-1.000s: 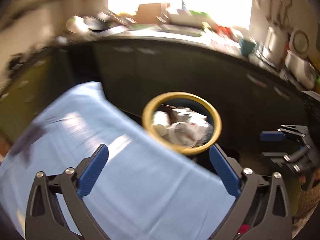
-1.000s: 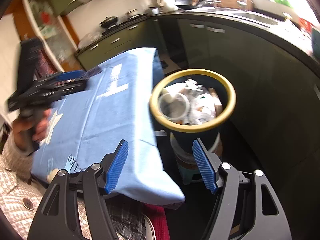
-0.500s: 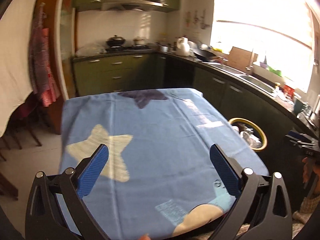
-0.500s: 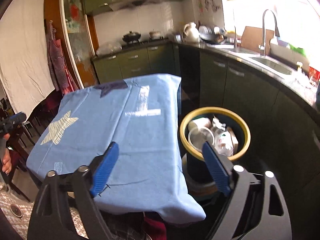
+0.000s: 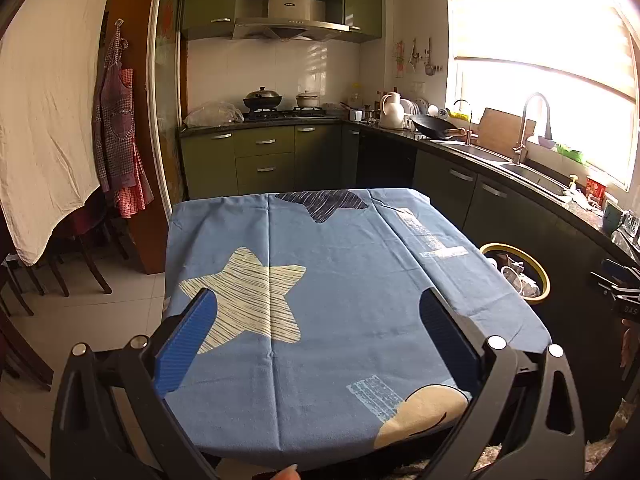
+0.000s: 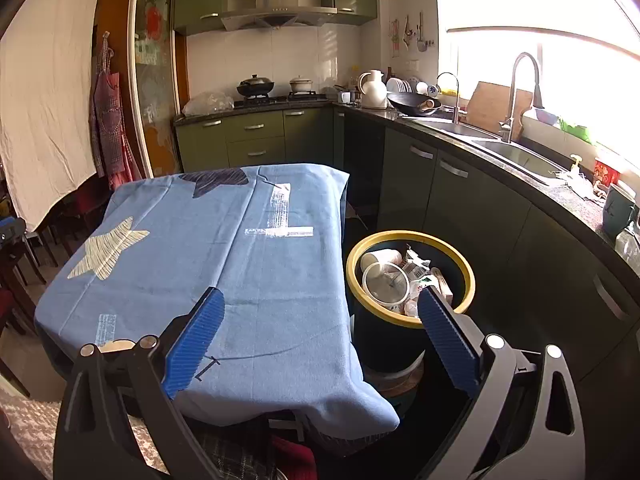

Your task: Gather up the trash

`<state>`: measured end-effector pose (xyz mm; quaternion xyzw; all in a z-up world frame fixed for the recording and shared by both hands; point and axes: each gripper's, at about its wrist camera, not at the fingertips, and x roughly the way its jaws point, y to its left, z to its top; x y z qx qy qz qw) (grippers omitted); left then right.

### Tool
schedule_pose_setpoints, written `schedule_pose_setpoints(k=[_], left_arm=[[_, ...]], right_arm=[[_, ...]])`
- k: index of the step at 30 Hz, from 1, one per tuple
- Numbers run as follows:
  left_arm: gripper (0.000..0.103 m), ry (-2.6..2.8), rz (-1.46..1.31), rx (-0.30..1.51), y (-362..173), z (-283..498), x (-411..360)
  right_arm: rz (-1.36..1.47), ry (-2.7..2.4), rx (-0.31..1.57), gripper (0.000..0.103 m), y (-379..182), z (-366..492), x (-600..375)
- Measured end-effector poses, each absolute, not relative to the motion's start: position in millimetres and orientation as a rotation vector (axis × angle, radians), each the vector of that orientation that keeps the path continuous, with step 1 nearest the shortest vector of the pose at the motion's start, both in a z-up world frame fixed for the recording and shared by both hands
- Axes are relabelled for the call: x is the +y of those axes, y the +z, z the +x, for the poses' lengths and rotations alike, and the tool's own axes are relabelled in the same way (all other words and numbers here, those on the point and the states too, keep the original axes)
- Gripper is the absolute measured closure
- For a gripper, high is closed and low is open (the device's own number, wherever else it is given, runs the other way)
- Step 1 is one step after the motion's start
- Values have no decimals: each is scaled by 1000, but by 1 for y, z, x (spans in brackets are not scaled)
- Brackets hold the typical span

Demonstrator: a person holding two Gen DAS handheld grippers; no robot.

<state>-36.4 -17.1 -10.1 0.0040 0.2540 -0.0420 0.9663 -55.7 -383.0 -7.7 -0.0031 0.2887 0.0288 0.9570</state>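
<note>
A dark bin with a yellow rim [image 6: 411,280] stands on the floor at the table's right side, holding cups, a clear lid and crumpled wrappers [image 6: 394,276]. My right gripper [image 6: 320,300] hangs near the table's front right corner, its jaws opening wide with nothing between them. My left gripper [image 5: 318,304] is open over the blue star-patterned tablecloth [image 5: 320,280], empty too. The bin [image 5: 516,272] shows at the right in the left wrist view, with the right gripper [image 5: 618,284] at that frame's edge.
Green kitchen cabinets and a dark counter [image 6: 500,148] with sink, tap, wok and kettle curve along the right and back. Dark chairs [image 5: 80,248] and a hanging white sheet stand at the left. A tiled floor lies between table and cabinets.
Both grippers pulled back from over the bin and swung to face the table. The right gripper's jaws spread wider. The left view went from the bin to the whole tablecloth.
</note>
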Motion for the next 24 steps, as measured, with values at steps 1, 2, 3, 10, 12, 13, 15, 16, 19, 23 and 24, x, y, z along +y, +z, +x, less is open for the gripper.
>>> schedule_pose_setpoints(k=[1, 2, 3, 10, 12, 13, 15, 16, 19, 23, 24], left_arm=[[7, -86, 9, 513, -9, -37, -18], [7, -87, 7, 513, -9, -38, -19], [7, -91, 3, 512, -8, -38, -19], [7, -90, 8, 500, -7, -43, -20], [7, -86, 8, 501, -7, -42, -21], [7, -89, 2, 502, -7, -42, -20], [7, -93, -10, 509, -8, -41, -19], [7, -92, -10, 510, -8, -41, -18], [7, -86, -4, 511, -9, -40, -19], [7, -86, 1, 512, -10, -40, -20], [7, -86, 2, 514, -11, -40, -20]], right_arm=[[-6, 59, 584, 7, -7, -56, -384], [-5, 59, 582, 7, -6, -58, -385], [-5, 58, 579, 7, -6, -59, -385], [-6, 65, 573, 7, -3, -62, -386], [-5, 66, 572, 7, -3, -62, -386], [-6, 67, 571, 7, -2, -62, -386], [-6, 69, 569, 7, -2, -62, -385], [-7, 69, 568, 7, -2, -62, -384], [-8, 73, 569, 7, -2, -61, -384], [-10, 76, 571, 7, -2, -60, -382], [-10, 77, 572, 7, -2, -60, -382]])
